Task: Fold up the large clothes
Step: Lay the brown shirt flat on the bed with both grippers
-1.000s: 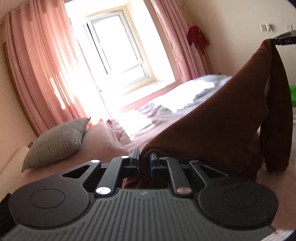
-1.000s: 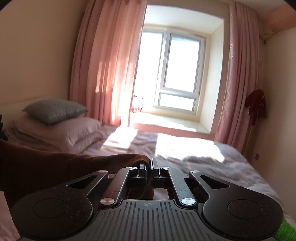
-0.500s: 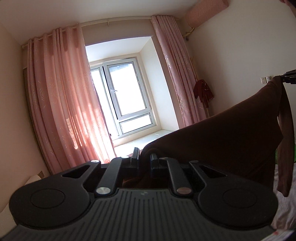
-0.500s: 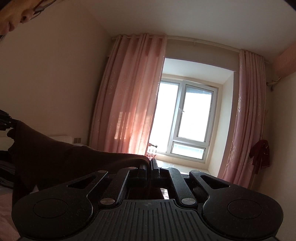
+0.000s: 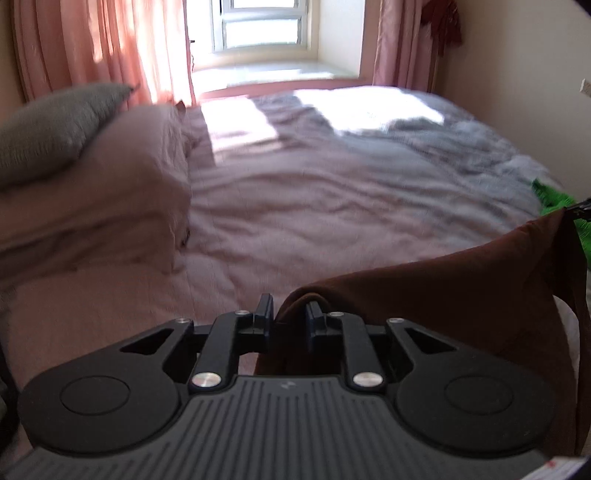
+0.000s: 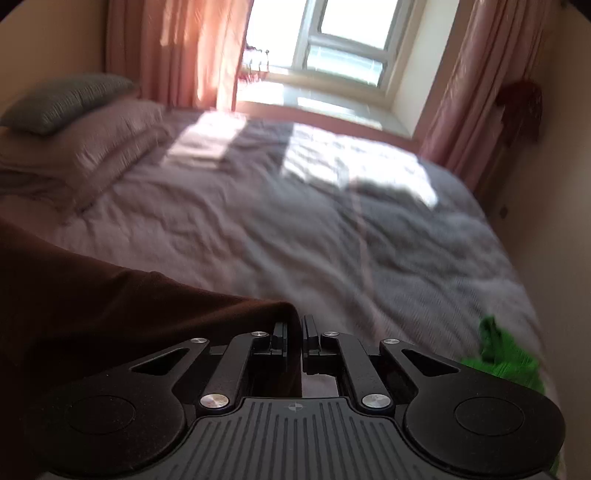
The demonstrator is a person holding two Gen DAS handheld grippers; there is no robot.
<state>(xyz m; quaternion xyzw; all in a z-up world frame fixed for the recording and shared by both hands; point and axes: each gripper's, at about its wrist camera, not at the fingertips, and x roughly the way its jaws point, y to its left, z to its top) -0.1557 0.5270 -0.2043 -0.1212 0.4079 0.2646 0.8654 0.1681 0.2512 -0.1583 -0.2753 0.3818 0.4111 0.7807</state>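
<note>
A dark brown garment (image 5: 461,291) hangs stretched between my two grippers above the bed (image 5: 314,206). My left gripper (image 5: 289,308) points down at the bed. Its jaws are opening, with a bunched fold of the garment still between them and lying over the right finger. My right gripper (image 6: 294,326) is shut on another edge of the brown garment (image 6: 110,317), which runs off to the left. In the left wrist view the right gripper's tip (image 5: 580,209) shows at the far right edge, with the cloth hanging from it.
The bed has a wrinkled pinkish-grey cover. A grey pillow (image 5: 55,125) lies on pink pillows (image 5: 110,184) at the left. A bright green cloth (image 6: 506,354) lies near the bed's right edge. Pink curtains (image 6: 177,48) and a window (image 6: 343,33) stand behind.
Both views swung from the window and ceiling down onto the bed, and the brown garment came down with them. The gap between the left jaws has widened a little.
</note>
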